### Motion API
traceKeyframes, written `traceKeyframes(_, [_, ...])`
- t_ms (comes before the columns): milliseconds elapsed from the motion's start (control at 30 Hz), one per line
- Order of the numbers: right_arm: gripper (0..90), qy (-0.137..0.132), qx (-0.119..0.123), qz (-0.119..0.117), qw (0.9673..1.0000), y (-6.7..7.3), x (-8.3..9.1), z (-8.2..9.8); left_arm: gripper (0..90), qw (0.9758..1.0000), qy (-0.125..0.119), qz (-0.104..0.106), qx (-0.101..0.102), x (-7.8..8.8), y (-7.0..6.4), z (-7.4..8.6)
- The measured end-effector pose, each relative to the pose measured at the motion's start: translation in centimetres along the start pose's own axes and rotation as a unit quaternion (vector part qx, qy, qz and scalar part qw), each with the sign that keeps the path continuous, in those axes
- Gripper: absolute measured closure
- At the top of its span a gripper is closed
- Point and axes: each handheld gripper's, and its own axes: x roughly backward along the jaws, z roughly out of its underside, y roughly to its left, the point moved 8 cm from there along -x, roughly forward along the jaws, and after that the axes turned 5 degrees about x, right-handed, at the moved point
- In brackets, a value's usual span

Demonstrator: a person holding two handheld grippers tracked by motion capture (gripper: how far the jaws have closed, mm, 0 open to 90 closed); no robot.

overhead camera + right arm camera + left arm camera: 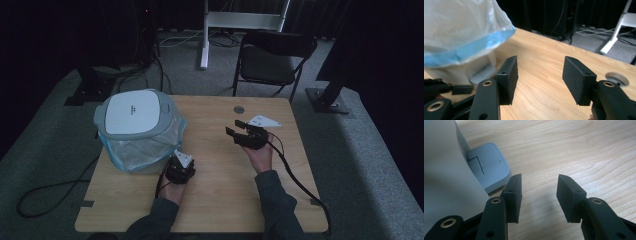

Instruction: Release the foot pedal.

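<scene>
Bin at the table's left, both grippers empty

The lidded bin [137, 131], lined with a plastic bag [150, 152], is set far left on the table [220, 200]. The left gripper [539, 195], jaws spread wide, is held beside its grey pedal [490, 165]; the right gripper [239, 127], jaws parted, is held right of it.

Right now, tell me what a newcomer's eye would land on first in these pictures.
First comes the white pedal bin at the table's left rear, lid shut, a clear liner bag with a blue band draped over its sides. Next, the left gripper beside the bin's base, jaws open over bare wood close to the grey foot pedal. The right gripper hangs open over the table's middle, pointing toward the bin.
</scene>
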Motion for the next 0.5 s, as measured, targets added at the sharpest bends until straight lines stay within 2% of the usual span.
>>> traceKeyframes(267, [44.2, 0.019, 0.003, 0.014, 0.9997, -0.5, 0.3, 1.7, 56.4, 1.0000, 0.002, -0.001, 0.000, 0.1, 0.1, 0.2])
traceKeyframes(400, [44.2, 0.027, -0.005, 0.016, 0.9995, -0.8, 0.4, 2.7, 56.4, 1.0000, 0.004, -0.001, 0.001, 0.1, 0.2, 0.2])
traceKeyframes(500, [42.1, 0.046, -0.001, 0.024, 0.9986, -1.1, 0.6, 3.8, 56.5, 1.0000, 0.002, 0.000, 0.005, 0.2, 0.3, 0.2])
